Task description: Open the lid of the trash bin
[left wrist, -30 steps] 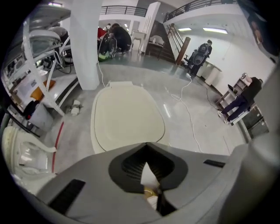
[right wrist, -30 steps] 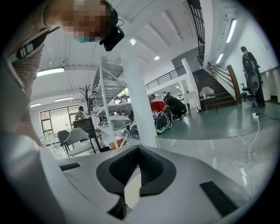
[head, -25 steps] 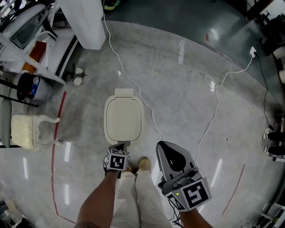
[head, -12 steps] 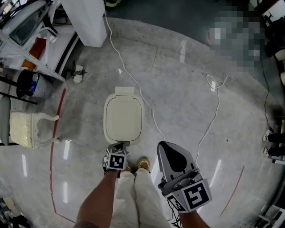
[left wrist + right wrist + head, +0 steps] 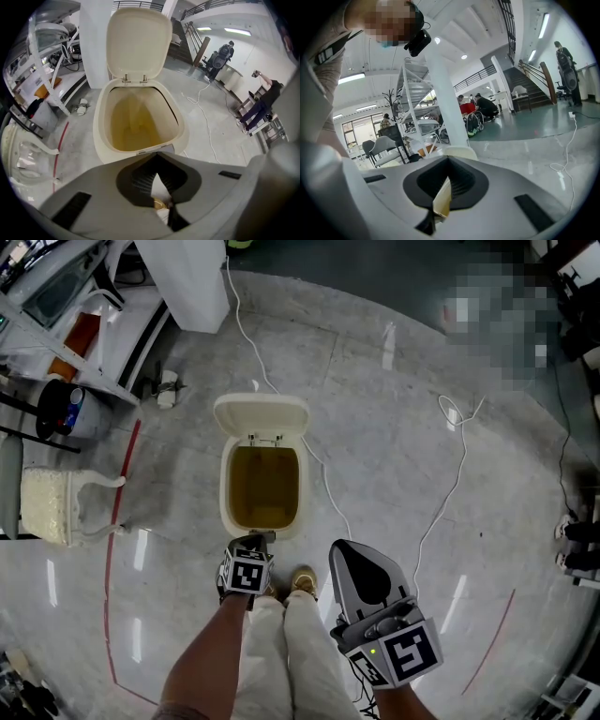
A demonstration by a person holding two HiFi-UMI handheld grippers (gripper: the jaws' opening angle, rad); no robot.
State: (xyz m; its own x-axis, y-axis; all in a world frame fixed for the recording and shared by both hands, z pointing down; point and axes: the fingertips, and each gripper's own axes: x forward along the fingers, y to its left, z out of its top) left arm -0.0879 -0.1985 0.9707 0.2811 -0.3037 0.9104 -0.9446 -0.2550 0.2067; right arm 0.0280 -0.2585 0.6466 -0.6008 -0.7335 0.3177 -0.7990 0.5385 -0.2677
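Trash bin (image 5: 226, 491) on floor, long axis near-far, lid (image 5: 262, 415) up at far rim. Your left claw (image 5: 254, 541) just beside near rim, clenched, empty. Right claw (image 5: 345, 551) clenched, empty, nearer, right.

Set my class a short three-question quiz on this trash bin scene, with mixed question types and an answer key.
1. True or false: the hinged lid of the cream plastic trash bin stands open.
2. Which gripper is at the bin's near edge? A) left B) right C) both
3. Fill in: seen from the person, the lid's hinge sits on the bin's ____ side.

Key:
1. True.
2. A: the left gripper is there. The right gripper is held apart from the bin.
3. Far.
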